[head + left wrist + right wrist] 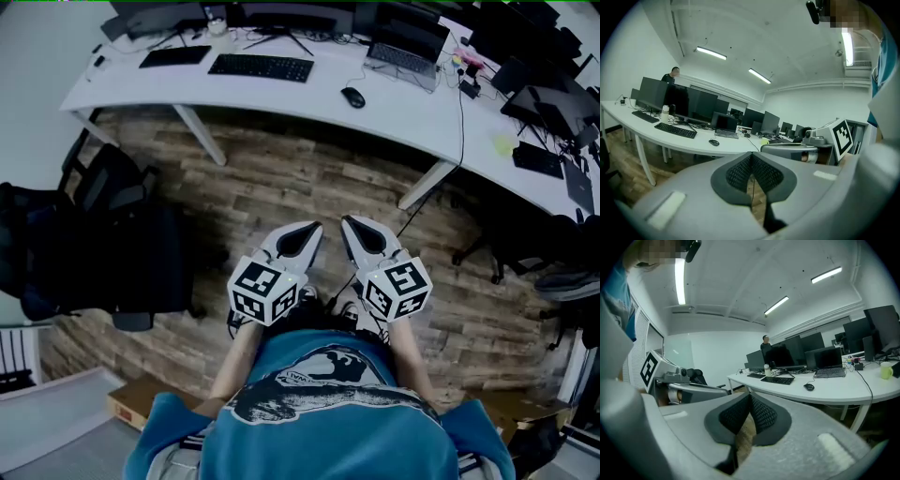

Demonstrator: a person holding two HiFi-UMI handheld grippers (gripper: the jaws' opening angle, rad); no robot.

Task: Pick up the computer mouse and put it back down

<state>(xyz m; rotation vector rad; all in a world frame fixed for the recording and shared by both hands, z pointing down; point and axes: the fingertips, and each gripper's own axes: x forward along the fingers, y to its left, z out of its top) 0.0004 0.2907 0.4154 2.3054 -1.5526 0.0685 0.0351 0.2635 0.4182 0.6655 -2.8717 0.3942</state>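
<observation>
At upper centre, mouse (353, 97) on worktop (281, 101), far from left hand-held gripper (305, 232) and right hand-held gripper (353, 227), both closed, empty; probably best opened before reaching.

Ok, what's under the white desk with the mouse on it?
Wood-plank floor, two slanted white legs and a black cable dropping off the edge. The desktop covers the floor right beneath it, so anything there is hidden.
</observation>
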